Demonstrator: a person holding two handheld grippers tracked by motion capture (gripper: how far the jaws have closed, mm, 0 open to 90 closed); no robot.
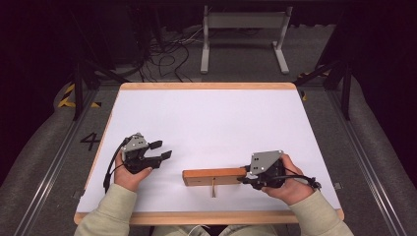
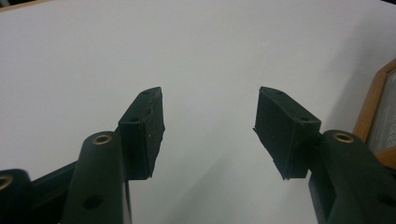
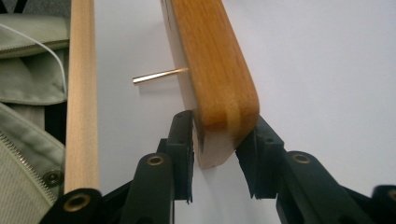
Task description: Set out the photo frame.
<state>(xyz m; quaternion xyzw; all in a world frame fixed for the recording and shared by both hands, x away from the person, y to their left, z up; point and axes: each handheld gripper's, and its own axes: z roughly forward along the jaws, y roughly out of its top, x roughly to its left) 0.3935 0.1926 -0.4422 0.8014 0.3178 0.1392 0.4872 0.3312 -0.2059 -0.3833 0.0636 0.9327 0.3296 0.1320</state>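
Note:
A long wooden block (image 1: 211,176) lies on the white table top (image 1: 206,113) near the front edge, with a thin brass pin (image 1: 213,189) sticking out of its near side. My right gripper (image 1: 244,175) is at the block's right end. In the right gripper view its two black pads press on either side of the block (image 3: 210,60), just short of the pin (image 3: 159,75), so the right gripper (image 3: 219,149) is shut on it. My left gripper (image 1: 163,150) rests at the table's left, well apart from the block. It (image 2: 210,126) stands open over bare white surface.
The table's wooden front rim (image 3: 81,93) runs close beside the block, with a person's pale green sleeve just beyond it. Behind the table, a white metal stand (image 1: 243,34) and loose cables (image 1: 162,54) lie on the floor.

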